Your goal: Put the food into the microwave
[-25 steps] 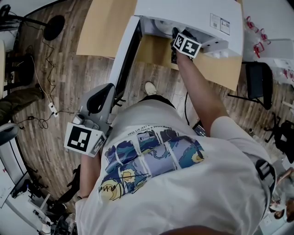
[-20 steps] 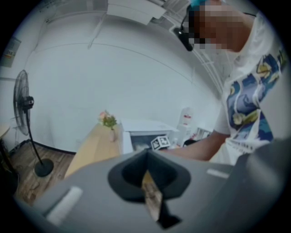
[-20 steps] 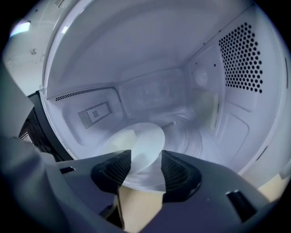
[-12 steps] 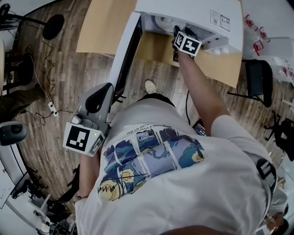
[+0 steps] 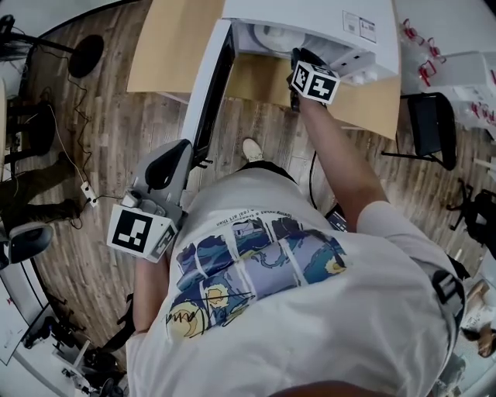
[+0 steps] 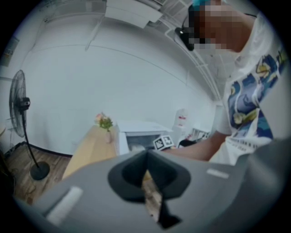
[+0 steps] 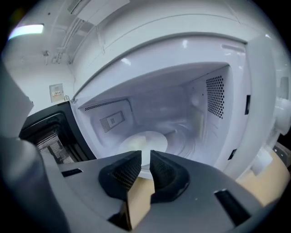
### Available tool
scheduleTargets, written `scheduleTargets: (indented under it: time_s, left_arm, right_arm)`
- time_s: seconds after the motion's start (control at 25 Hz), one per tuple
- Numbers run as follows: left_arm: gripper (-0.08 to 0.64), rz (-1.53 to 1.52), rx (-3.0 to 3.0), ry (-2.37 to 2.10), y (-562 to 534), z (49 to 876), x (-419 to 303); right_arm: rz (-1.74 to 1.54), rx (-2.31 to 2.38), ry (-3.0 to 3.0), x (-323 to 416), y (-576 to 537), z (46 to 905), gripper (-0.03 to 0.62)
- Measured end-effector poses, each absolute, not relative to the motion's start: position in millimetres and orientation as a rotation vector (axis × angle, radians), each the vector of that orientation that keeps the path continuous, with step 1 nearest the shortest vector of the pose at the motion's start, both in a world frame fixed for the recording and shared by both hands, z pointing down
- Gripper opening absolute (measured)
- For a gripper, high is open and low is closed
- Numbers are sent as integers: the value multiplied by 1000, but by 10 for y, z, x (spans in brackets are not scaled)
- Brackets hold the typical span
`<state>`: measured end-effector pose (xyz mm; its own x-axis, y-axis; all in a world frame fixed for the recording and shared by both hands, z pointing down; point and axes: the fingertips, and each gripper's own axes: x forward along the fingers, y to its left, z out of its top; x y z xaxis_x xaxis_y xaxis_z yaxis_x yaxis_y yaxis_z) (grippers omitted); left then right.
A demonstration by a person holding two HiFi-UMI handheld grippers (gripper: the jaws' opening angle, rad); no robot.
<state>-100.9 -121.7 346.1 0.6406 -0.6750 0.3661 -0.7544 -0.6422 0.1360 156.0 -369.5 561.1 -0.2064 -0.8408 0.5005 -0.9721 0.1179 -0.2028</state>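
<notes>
The white microwave (image 5: 310,15) stands on a wooden table with its door (image 5: 209,85) swung open to the left. Inside, a white dish (image 7: 143,142) of food rests on the floor of the cavity and shows as a pale round (image 5: 273,36) in the head view. My right gripper (image 7: 145,159) hangs just outside the microwave's mouth (image 5: 298,60). Its jaws are closing, with a narrow gap left and nothing between them. My left gripper (image 5: 172,155) is held low beside my body, away from the microwave, its pads together and empty (image 6: 146,160).
The open door (image 7: 50,136) stands dark at the left of the right gripper view. The wooden table (image 5: 167,46) carries a small flower vase (image 6: 105,124). A black chair (image 5: 430,128) stands to the right, a floor fan (image 6: 20,109) to the left, and cables (image 5: 77,178) lie on the floor.
My right gripper has drawn back a little from inside the microwave's opening toward me. The left gripper has stayed where it was.
</notes>
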Motion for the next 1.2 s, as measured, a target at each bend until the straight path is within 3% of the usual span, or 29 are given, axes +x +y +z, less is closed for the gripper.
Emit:
scheduleTargets:
  time_s: [0.08,0.2,1.2]
  left_arm:
    - [8,408,2595,-1138,-1179,3476,-1009]
    - [8,400,2606,-1117,-1127,3510,-1009]
    - [8,340,2686,-887,-332,3707,-1065]
  right_arm:
    - [717,1789,-2146,1555,-3589,5562,27]
    - [720,1785,-2155,1549,-3419,5507,15]
    - [764,1503,-2265,1015,-1469,5149,8]
